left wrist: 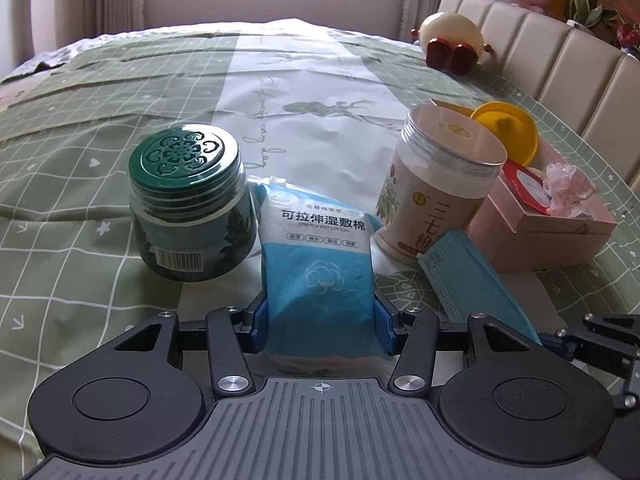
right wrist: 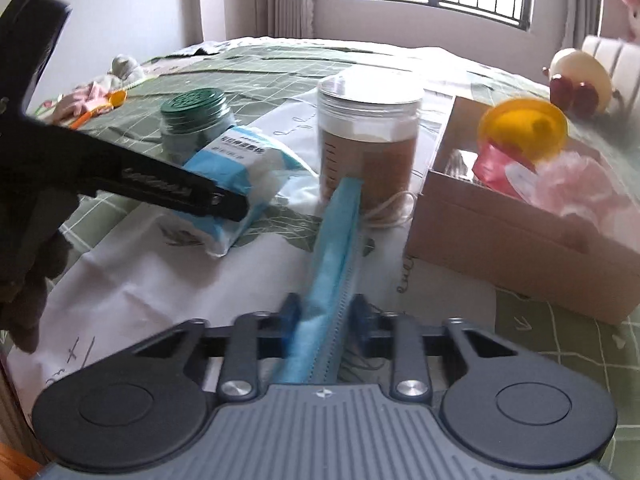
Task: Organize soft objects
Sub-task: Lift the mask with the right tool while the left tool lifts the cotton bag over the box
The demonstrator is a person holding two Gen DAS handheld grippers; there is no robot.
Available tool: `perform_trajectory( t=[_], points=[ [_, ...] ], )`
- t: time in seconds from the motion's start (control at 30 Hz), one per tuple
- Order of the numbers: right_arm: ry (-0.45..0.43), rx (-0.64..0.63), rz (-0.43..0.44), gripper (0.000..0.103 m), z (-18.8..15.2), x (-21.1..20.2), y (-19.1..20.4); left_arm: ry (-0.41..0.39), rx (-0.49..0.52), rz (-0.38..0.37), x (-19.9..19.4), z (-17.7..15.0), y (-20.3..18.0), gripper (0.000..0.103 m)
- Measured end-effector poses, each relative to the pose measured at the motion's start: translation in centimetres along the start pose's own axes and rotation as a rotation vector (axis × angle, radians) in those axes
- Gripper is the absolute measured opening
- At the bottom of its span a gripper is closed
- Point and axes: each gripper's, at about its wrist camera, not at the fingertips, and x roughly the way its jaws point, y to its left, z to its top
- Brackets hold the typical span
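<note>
Jaws of the left gripper [left wrist: 320,320] clenched the near end of the blue cotton-pad packet [left wrist: 316,248], which lay on the bed [left wrist: 80,208] with its printed label facing up. Those of the right gripper [right wrist: 325,316] gripped a blue face mask [right wrist: 332,264] edge-on, its far end lifted toward the tall jar [right wrist: 370,136] and its white ear loop trailing on the bedspread beside the jar's base. Just left of the packet stood a green-lidded jar [left wrist: 188,204]; the tall jar stood just right of it. Beyond the mask, near the headboard edge of the bed, sat a cardboard box [right wrist: 520,240] holding a yellow lid [right wrist: 524,128], a red-and-white packet [left wrist: 528,188] and a pink scrunchie [left wrist: 568,188]. Farther back, an egg-shaped plush [left wrist: 452,36] rested by the padded headboard [left wrist: 560,64].
</note>
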Motion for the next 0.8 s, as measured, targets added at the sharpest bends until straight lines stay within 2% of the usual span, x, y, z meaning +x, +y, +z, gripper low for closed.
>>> perform_trajectory(
  t=[0.13,0.3,0.57,0.67,0.73,0.8],
  points=[
    [0.007,0.013,-0.006,0.014,0.3,-0.3,0.0,0.0,-0.004,-0.012,-0.1,-0.2,0.2,0.055],
    [0.005,0.048,0.03,0.013,1.4,-1.4,-0.5,0.0,-0.009,-0.034,-0.5,-0.3,0.5,0.055],
    [0.011,0.033,0.06,0.013,2.8,-2.1,0.5,-0.011,-0.018,-0.06,-1.6,-0.1,0.8,0.055],
    [-0.027,0.049,0.091,0.012,4.3,-3.5,0.1,-0.054,-0.007,-0.07,-3.2,0.6,0.7,0.055],
    [-0.057,0.074,0.122,0.012,6.0,-4.9,-1.0,-0.096,0.003,-0.076,-4.5,1.8,0.7,0.055],
    [-0.098,0.066,0.117,0.012,8.3,-6.4,-2.0,-0.153,0.02,-0.08,-5.9,3.4,0.7,0.055]
  ],
)
